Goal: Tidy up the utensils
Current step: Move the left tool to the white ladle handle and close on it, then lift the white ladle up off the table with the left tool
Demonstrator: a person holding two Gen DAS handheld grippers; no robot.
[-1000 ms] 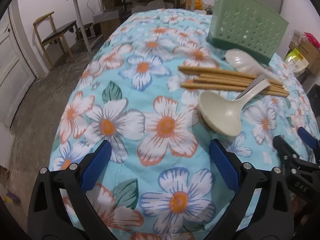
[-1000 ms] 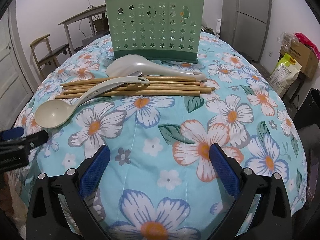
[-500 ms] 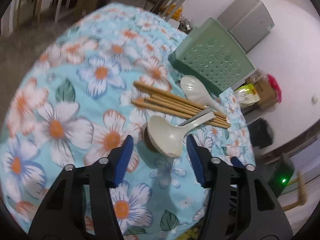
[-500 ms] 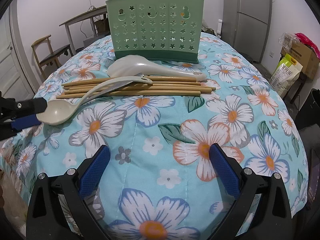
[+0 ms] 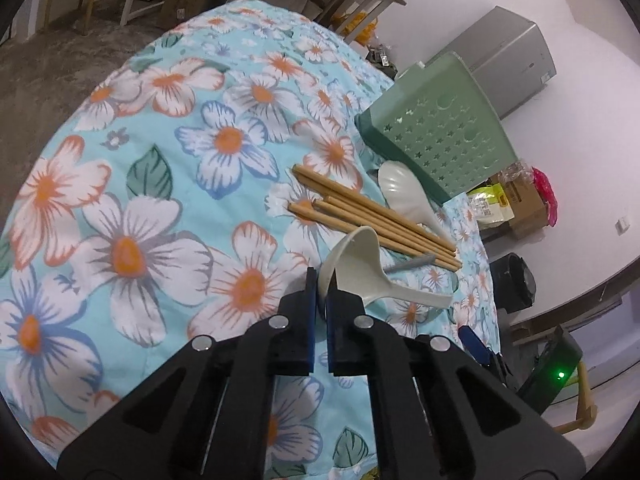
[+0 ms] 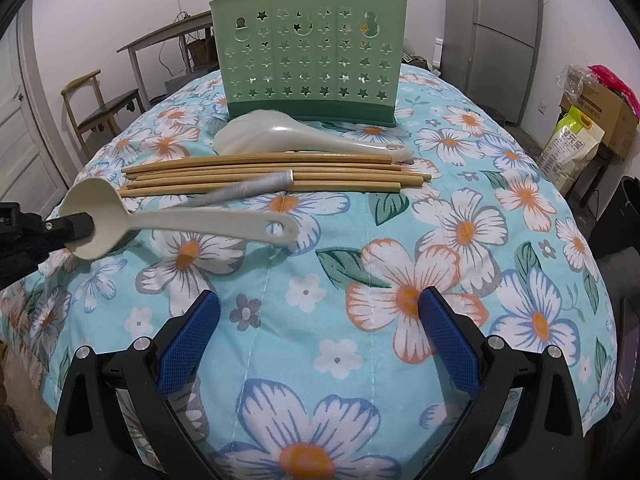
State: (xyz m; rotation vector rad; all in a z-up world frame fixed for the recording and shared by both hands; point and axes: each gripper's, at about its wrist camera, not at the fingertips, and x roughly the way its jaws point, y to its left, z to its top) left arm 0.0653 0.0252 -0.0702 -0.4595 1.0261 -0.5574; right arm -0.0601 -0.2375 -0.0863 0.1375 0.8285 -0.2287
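Matt beige plastic ladle (image 5: 362, 270), glossy white spoon (image 6: 304, 138) — wooden chopsticks (image 6: 272, 172), printed cotton-like cloth (image 6: 400, 260).

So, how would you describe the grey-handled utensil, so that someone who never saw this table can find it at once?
Start from the green holder at the far side of the floral cloth. In front of it lie a white spoon and then a row of chopsticks. The grey handle lies slanted across the nearest chopsticks, the only grey piece among white and wood.
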